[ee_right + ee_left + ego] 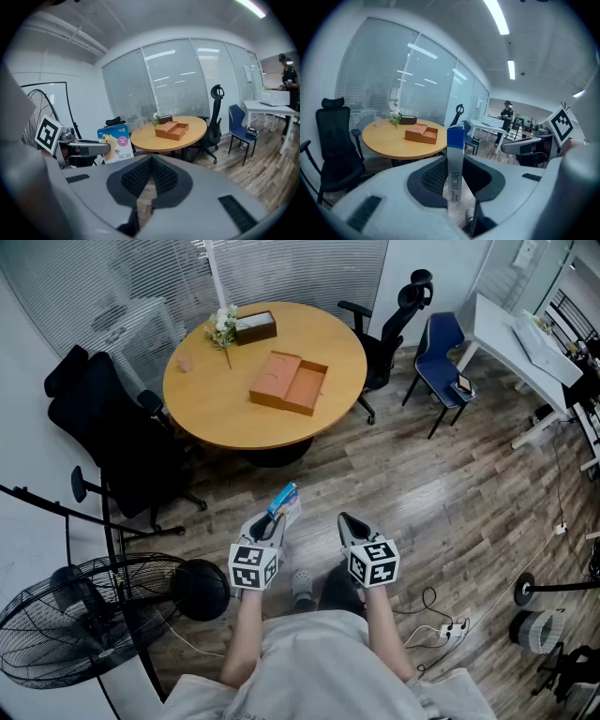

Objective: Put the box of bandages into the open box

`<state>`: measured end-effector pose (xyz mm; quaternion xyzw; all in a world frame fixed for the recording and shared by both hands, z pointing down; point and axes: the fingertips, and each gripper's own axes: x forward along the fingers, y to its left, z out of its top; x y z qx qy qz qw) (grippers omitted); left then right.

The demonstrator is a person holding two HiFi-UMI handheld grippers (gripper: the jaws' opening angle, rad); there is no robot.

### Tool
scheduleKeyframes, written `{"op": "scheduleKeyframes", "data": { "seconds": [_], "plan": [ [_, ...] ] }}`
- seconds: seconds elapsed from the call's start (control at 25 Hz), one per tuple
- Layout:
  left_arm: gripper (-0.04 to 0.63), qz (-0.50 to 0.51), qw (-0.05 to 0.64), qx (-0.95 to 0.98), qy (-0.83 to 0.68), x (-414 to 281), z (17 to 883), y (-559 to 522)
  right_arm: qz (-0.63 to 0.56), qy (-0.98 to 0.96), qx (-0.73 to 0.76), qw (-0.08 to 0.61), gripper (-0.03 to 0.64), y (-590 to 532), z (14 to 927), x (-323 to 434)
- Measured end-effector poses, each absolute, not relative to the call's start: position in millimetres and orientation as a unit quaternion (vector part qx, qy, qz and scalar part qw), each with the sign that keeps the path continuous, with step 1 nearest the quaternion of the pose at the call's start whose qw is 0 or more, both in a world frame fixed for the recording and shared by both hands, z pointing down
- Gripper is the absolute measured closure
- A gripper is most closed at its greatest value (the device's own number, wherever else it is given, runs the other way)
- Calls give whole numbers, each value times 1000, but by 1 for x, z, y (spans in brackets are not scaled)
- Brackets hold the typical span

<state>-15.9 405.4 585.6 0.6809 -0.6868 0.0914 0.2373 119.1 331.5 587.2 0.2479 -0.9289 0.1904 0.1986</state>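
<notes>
Grey shirt (319, 662) and both forearms fill the near edge of the head view. We stand on the wood floor (450, 493), well short of the round table (211, 409).

Left gripper (274, 523): jaws clamped on the box of bandages (285, 500), a thin blue-and-white carton. It shows edge-on and upright between the pads in the left gripper view. The carton is in the air, well apart from the table.

Right gripper (346, 520): pads closed tip to tip, nothing between them. It is level with the left one and just beside it.

Open box (289, 382): orange, two shallow halves side by side, lying on the table a little toward its blue-chair side.

A small dark box (256, 327) and a sprig of white flowers (223, 327) sit at the table's far edge. A black office chair (103, 418) stands at the table's left in the head view. A second black chair (398, 320) and a blue chair (441, 345) stand at its right. A black floor fan (80, 615) is on the table's near left, close by us.
</notes>
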Motion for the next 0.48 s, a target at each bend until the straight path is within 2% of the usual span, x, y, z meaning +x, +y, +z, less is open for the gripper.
{"op": "scheduleKeyframes", "data": {
  "seconds": [0.32, 0.48],
  "plan": [
    [505, 90, 247, 684, -681, -19, 594, 380, 194, -925, 261, 199, 620, 313, 588, 124],
    [505, 98, 250, 689, -674, -11, 595, 369, 223, -918, 282, 167, 620, 293, 584, 130]
  ]
}}
